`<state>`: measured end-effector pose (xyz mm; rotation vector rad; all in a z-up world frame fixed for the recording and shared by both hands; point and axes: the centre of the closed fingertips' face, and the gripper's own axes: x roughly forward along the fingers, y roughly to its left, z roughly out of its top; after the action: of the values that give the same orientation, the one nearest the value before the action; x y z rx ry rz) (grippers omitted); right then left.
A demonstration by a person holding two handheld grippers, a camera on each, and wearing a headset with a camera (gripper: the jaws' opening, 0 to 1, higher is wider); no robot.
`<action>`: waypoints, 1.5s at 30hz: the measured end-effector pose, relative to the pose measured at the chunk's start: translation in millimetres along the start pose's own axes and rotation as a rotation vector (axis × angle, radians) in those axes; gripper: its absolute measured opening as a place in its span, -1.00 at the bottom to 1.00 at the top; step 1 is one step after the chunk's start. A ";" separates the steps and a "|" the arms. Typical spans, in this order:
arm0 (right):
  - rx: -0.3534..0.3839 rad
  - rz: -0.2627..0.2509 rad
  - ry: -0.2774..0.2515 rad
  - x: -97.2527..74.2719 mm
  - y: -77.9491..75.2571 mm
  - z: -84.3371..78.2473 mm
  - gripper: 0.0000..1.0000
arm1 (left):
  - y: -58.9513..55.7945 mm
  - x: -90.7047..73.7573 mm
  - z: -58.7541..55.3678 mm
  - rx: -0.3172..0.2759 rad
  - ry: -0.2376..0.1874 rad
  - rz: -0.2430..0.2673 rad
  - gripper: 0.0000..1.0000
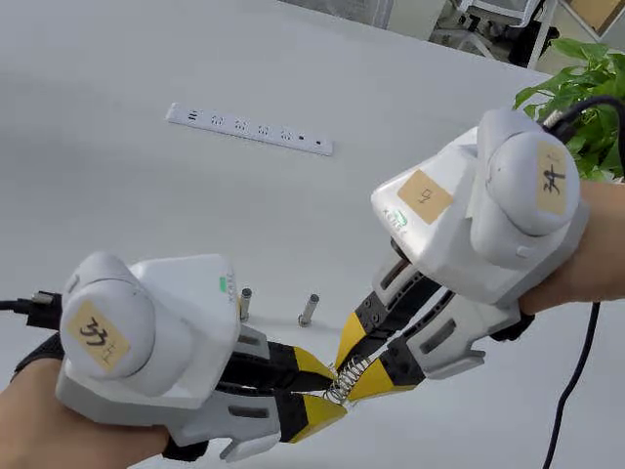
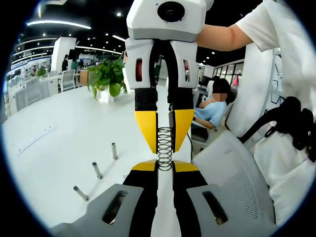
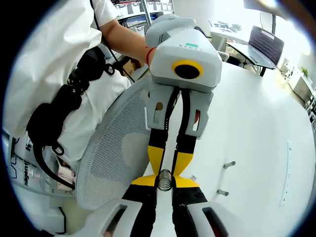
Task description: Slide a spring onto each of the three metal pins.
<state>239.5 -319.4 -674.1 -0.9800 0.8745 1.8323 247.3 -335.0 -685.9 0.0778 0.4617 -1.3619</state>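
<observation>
A small steel coil spring point(image 1: 339, 384) is held in the air between my two grippers, which meet tip to tip near the table's front edge. My left gripper point(image 1: 327, 394) is shut on one end of the spring and my right gripper point(image 1: 354, 363) is shut on the other. In the left gripper view the spring point(image 2: 165, 148) runs straight from my left gripper point(image 2: 165, 167) up into the right one's yellow fingers point(image 2: 183, 126). Three bare metal pins point(image 2: 97, 170) stand upright in a row on the white table. Two of these pins point(image 1: 309, 310) stand just beyond the grippers.
A white power strip point(image 1: 249, 128) lies far back on the white table point(image 1: 117, 195). A green plant point(image 1: 586, 88) stands at the right edge. A grey mesh chair point(image 3: 113, 153) and the person's white shirt are behind the grippers.
</observation>
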 end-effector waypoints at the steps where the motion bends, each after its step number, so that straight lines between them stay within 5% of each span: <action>1: -0.005 0.000 0.002 0.3 0.1 -0.1 -0.86 | -0.2 0.2 -0.3 0.001 0.002 0.000 -0.87; 35: -0.007 0.000 -0.002 6.9 -0.8 5.1 -0.87 | -2.1 -4.9 -3.7 0.012 -0.026 0.000 -0.85; 45: 0.009 -0.036 -0.027 -2.0 -15.6 13.7 -0.87 | 13.1 -22.6 -13.3 -0.008 -0.049 0.083 -0.66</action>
<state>250.4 -302.4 -669.0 -0.9570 0.8430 1.8057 253.2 -307.0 -692.6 0.0561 0.4187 -1.2779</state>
